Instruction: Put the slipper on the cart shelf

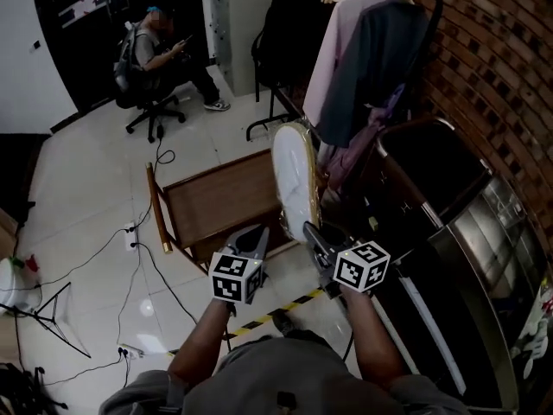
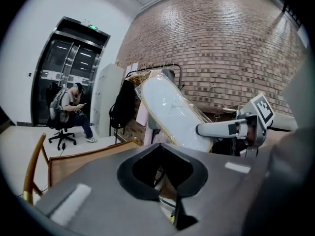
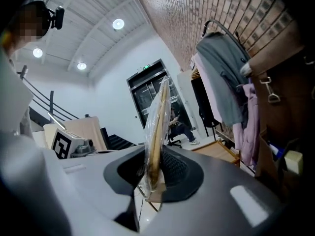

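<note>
At the left of the head view, the left gripper [image 1: 257,236] hung free. Its jaws were drawn together with nothing between them, so it carried no load.

Just right of those jaws stood the slipper [image 1: 295,180], pale and wrapped in clear film. It was off the floor and not yet on any shelf.

- Grip: the right gripper [image 1: 309,230] pinched the slipper's near end. The right gripper view showed the slipper edge-on between the two pads.
- Long axis: it ran forward and upward out of the right jaws, with the free end well above and beyond them. Almost the whole length overhung the grip.
- Clearance: hanging clothes [image 1: 363,67] were close to the right of the free end. I could not tell whether they touched.

Right of the right jaws and lower lay the cart [image 1: 432,175], dark, against the brick wall. The pictures did not settle which shelf was meant.

Judgement:

- The right hand was the nearer one, and the only one loaded.
- The coming move turned on the cart lying to the right of and below the jaws.
- The slipper's axis would need tipping down towards flat before it could rest on a shelf.
- The raised end was the part most likely to brush the clothes on the way across.
</note>
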{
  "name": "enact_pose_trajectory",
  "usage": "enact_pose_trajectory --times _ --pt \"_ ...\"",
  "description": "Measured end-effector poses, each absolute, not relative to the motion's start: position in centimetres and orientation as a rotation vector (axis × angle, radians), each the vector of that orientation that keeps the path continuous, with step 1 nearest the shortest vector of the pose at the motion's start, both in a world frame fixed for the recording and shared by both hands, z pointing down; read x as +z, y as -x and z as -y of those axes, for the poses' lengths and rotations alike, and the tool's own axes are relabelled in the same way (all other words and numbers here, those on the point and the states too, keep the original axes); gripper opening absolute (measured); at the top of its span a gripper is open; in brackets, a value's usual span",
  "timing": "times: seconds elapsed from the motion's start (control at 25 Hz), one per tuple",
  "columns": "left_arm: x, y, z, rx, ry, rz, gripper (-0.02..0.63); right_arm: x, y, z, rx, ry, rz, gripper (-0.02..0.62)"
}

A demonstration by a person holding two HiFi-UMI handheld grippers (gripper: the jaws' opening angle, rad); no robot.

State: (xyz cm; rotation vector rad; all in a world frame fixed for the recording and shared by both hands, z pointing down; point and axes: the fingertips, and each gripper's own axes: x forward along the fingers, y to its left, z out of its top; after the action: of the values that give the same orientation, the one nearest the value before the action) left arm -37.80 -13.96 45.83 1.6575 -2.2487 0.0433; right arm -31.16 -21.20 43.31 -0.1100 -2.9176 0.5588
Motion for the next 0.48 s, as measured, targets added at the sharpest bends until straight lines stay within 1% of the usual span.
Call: enact_pose_trajectory --times 0.28,0.48 --pt "47.9 32.8 13.9 0.036 -1.872 2.045 0.008 45.7 23.4 18.8 0.640 -0.220 2.939 0.063" --pt "49.5 26.6 14.5 0.063 -2.006 1.855 0.008 47.0 16.9 17.9 0.663 -0.432 2.899 0.063"
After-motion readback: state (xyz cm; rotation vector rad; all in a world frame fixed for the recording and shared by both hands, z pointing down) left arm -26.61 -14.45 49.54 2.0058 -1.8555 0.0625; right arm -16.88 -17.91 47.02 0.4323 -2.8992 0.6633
